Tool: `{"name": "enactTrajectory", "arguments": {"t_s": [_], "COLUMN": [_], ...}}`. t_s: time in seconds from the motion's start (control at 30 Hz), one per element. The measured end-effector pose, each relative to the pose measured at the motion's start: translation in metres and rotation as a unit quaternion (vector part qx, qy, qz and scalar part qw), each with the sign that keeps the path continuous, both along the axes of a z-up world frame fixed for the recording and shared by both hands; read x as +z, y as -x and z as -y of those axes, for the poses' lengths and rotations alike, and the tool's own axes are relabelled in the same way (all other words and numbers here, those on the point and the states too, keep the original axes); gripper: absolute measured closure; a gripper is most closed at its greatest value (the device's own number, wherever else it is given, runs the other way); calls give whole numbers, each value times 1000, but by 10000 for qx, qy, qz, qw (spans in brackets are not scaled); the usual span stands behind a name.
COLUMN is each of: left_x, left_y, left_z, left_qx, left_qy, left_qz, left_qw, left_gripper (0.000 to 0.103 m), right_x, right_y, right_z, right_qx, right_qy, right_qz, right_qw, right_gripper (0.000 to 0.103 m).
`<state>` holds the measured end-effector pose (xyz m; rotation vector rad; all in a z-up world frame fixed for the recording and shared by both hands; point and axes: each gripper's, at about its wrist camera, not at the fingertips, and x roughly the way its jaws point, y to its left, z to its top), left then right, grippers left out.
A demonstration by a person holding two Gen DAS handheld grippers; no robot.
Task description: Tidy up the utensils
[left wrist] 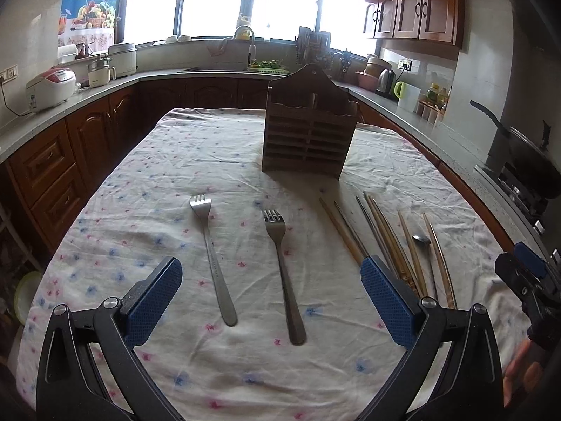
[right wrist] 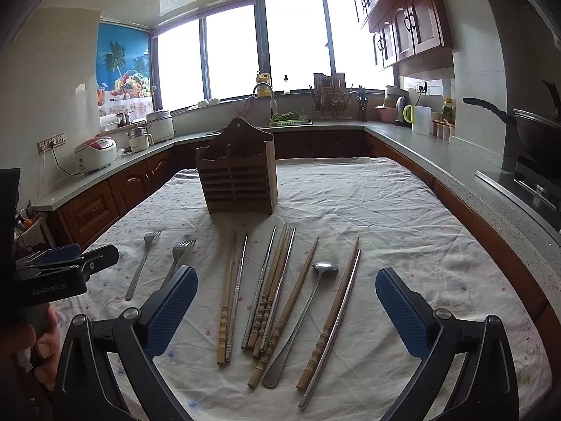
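Observation:
A brown wooden slatted utensil holder [left wrist: 308, 133] stands upright on the cloth-covered table [left wrist: 140, 175]; it also shows in the right wrist view [right wrist: 238, 179]. Two metal forks [left wrist: 214, 259] [left wrist: 284, 280] lie side by side before my left gripper [left wrist: 271, 293], which is open and empty above the near table. Several wooden and metal chopsticks [right wrist: 270, 291] and a metal spoon [right wrist: 305, 312] lie before my right gripper [right wrist: 285, 307], also open and empty. The forks [right wrist: 178, 256] lie left of them in the right wrist view.
Kitchen counters [right wrist: 420, 161] wrap around the table on three sides, with rice cookers [left wrist: 51, 87], a kettle [right wrist: 401, 107] and a wok on the stove [right wrist: 536, 133]. The right gripper shows at the left view's right edge [left wrist: 529, 277].

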<state>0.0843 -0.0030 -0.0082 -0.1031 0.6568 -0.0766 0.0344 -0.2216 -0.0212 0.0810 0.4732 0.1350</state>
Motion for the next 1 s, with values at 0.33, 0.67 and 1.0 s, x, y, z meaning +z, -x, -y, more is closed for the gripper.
{"name": "enactTrajectory", "arguments": {"t_s": [0.33,0.67,1.0], "left_x": [2,-13,-37], "left_y": [-63,-124,-169], "left_z": [17,37,61], "left_qx": [-173,-604,-937], "left_qy": [166,178,89], "left_qz": [-533,-1153,-1777], "left_qw": [9983,9913,9796], "left_gripper": [0,22,50], "right_x": [11,-8,-36], "right_y": [-49,-114,-160], "right_z": [34,62,75], "right_qx": [-239,-435,-589], "right_qy": [-394,-875,-917], "right_qz": [-446,-1282,-1859], "right_qw": [9979,9869,9765], "right_gripper": [4,50,62]}}
